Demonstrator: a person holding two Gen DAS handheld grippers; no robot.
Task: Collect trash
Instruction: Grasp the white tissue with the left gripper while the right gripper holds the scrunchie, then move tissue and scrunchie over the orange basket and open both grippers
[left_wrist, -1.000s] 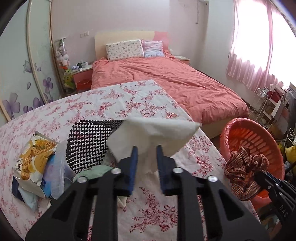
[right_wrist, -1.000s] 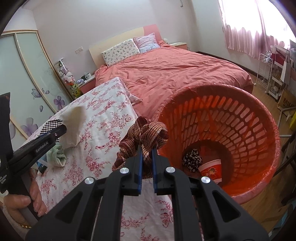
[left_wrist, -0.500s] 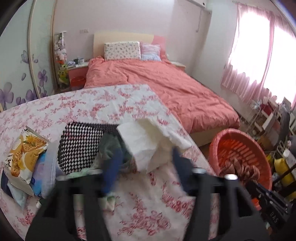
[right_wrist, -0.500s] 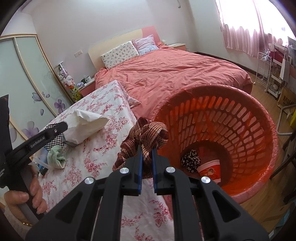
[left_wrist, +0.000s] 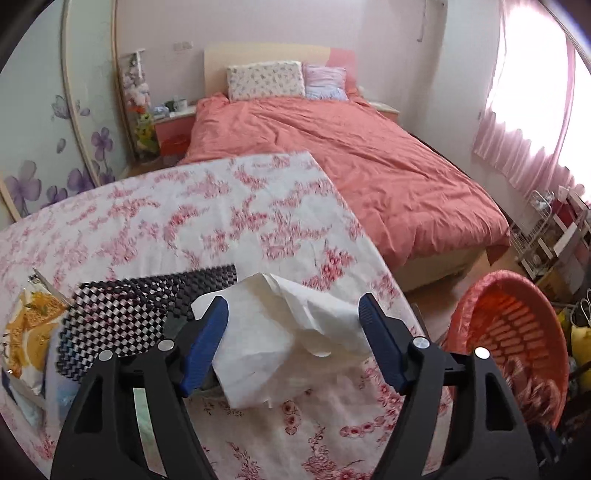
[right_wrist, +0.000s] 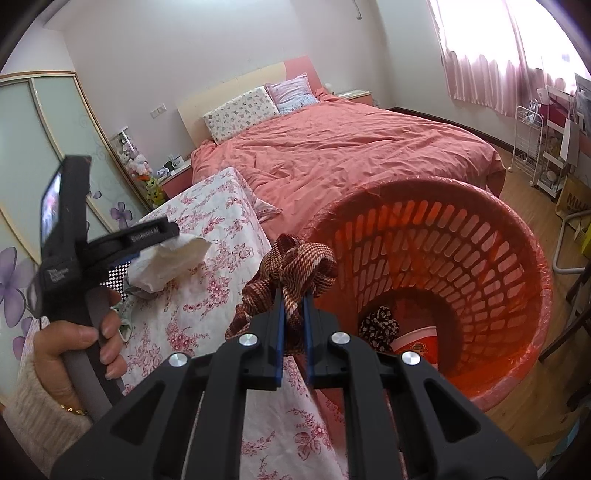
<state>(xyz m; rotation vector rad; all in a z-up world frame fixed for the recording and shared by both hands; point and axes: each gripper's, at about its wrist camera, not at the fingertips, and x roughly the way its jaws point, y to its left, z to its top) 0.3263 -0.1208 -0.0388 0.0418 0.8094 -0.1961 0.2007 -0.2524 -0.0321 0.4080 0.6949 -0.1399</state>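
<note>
My left gripper (left_wrist: 293, 321) is wide open over a crumpled white tissue (left_wrist: 280, 339) that lies on the floral tablecloth (left_wrist: 184, 221); its fingers do not press it. The tissue also shows in the right wrist view (right_wrist: 166, 260). My right gripper (right_wrist: 291, 306) is shut on a brown striped scrunchie (right_wrist: 295, 266), held at the near rim of the orange basket (right_wrist: 480, 258), which stands on the floor right of the table. In the basket lie a dark patterned scrunchie (right_wrist: 378, 326) and a red cup (right_wrist: 417, 347).
A black-and-white checkered mat (left_wrist: 122, 314), a yellow snack bag (left_wrist: 26, 332) and a green cloth (right_wrist: 123, 310) lie on the table's left. A bed with a salmon cover (left_wrist: 351, 166) stands behind. A wire rack (right_wrist: 532, 147) is at the right wall.
My left gripper has opened wide and let go of the tissue, which now rests on the table. My right gripper still holds the scrunchie by the basket rim.
</note>
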